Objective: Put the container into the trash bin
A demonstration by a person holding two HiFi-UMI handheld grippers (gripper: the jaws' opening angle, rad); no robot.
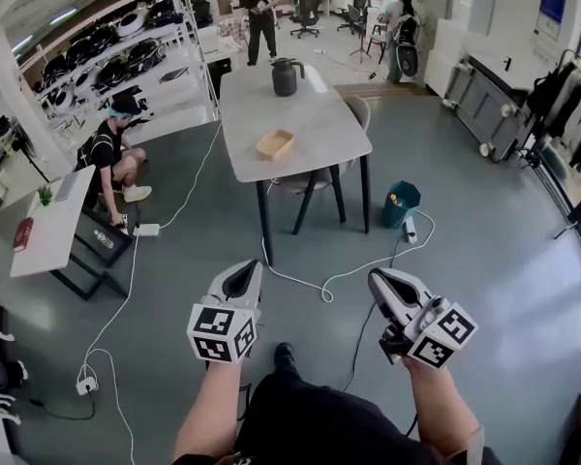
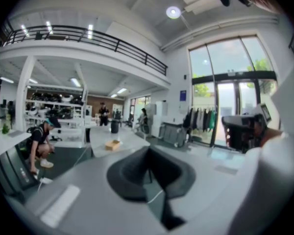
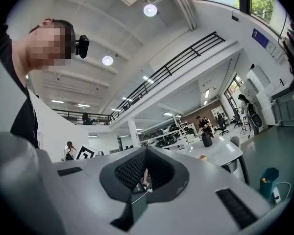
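Grey floor (image 1: 484, 260) open, container (image 1: 275, 144) nr table (image 1: 310, 114) edge

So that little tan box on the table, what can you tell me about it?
The container is a small, shallow, open-topped box, tan, looking like cardboard or light wood. It is rectangular with low walls, and its inside looks empty in the head view. It lies flat, turned at an angle, on the pale grey table, near the end closer to the camera and well apart from the dark jug at the far end. Only the tabletop touches it.
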